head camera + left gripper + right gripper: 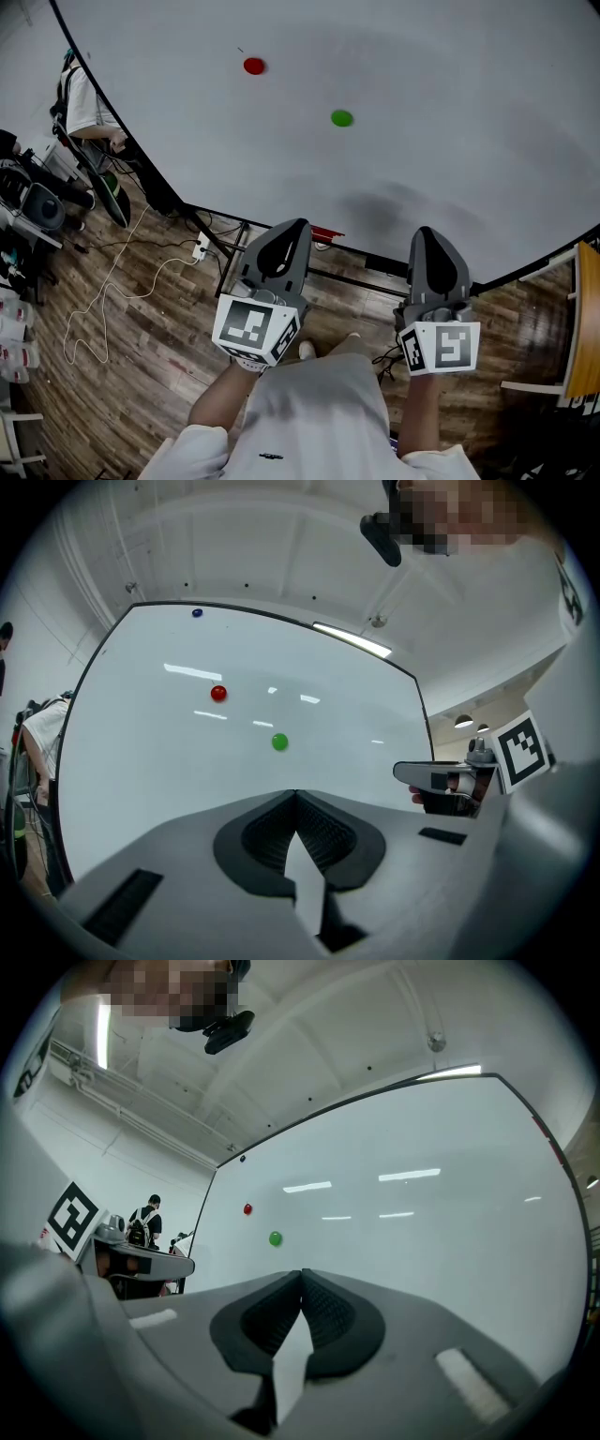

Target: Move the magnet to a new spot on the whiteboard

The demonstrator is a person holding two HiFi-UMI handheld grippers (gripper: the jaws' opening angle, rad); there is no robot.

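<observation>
A big whiteboard (422,112) stands in front of me. A red magnet (253,66) and a green magnet (342,118) stick to it, the green one lower and to the right. Both grippers are held side by side well short of the board. My left gripper (292,225) is shut with nothing between its jaws, and so is my right gripper (427,232). The left gripper view shows the red magnet (218,694), the green magnet (279,742) and a small blue magnet (197,613) at the board's top edge. The right gripper view shows the same red magnet (247,1209) and green magnet (275,1238).
A person (89,103) stands by the board's left end, beside equipment (37,206). A white cable and power strip (202,246) lie on the wood floor. A small red object (326,234) sits at the board's lower frame. Wooden furniture (586,319) is at the right.
</observation>
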